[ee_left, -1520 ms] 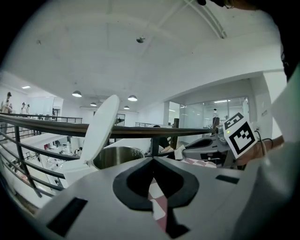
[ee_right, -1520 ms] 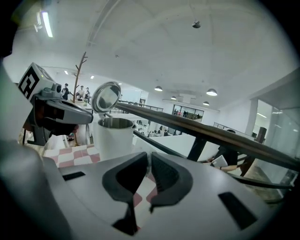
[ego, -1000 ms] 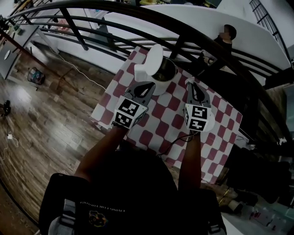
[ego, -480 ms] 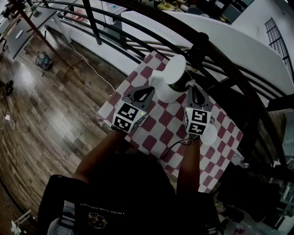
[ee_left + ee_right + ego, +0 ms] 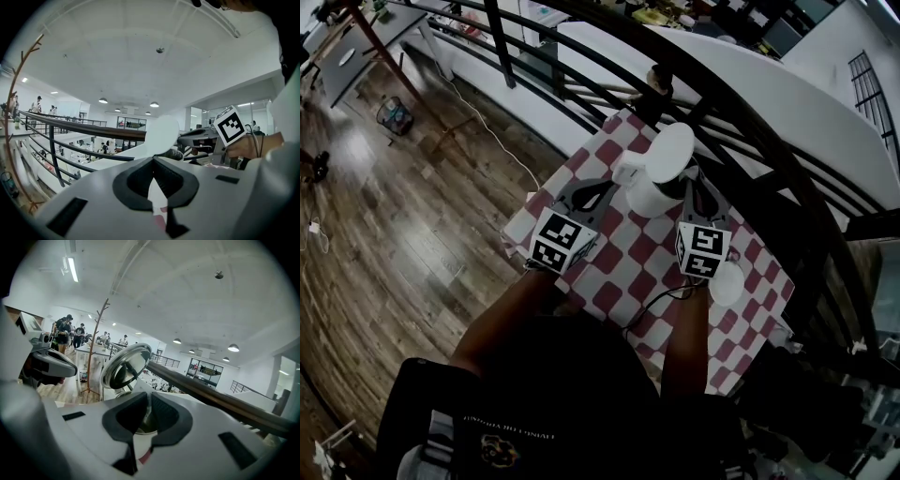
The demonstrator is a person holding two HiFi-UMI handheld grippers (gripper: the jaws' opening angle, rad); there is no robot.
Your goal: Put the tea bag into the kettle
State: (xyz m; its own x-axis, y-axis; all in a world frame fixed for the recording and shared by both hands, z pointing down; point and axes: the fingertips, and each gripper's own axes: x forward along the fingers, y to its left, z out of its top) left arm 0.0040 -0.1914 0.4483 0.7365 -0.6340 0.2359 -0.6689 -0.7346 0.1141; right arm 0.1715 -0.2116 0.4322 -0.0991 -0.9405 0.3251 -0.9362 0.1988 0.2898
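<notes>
A white kettle (image 5: 653, 198) stands on the checked tablecloth with its lid (image 5: 669, 154) tipped up. In the right gripper view the lid's shiny underside (image 5: 125, 365) rises over the open mouth (image 5: 143, 425). My right gripper (image 5: 693, 179) is at the kettle's right rim. Its tips (image 5: 146, 397) pinch a thin pale strip just above the mouth; it looks like the tea bag, mostly hidden by the jaws. My left gripper (image 5: 602, 185) sits by the kettle's left side near the handle. Its jaws (image 5: 152, 160) are shut with nothing between them, and the lid (image 5: 161, 135) shows behind.
The red and white cloth (image 5: 617, 274) covers a small table beside a dark railing (image 5: 750, 105). A white round disc (image 5: 727, 283) lies on the cloth at the right, next to my right hand. Wooden floor lies far below to the left.
The head view has swung, so the table sits higher and further right. My right gripper has drawn closer to the kettle's rim. The white disc has come into sight beside it.
</notes>
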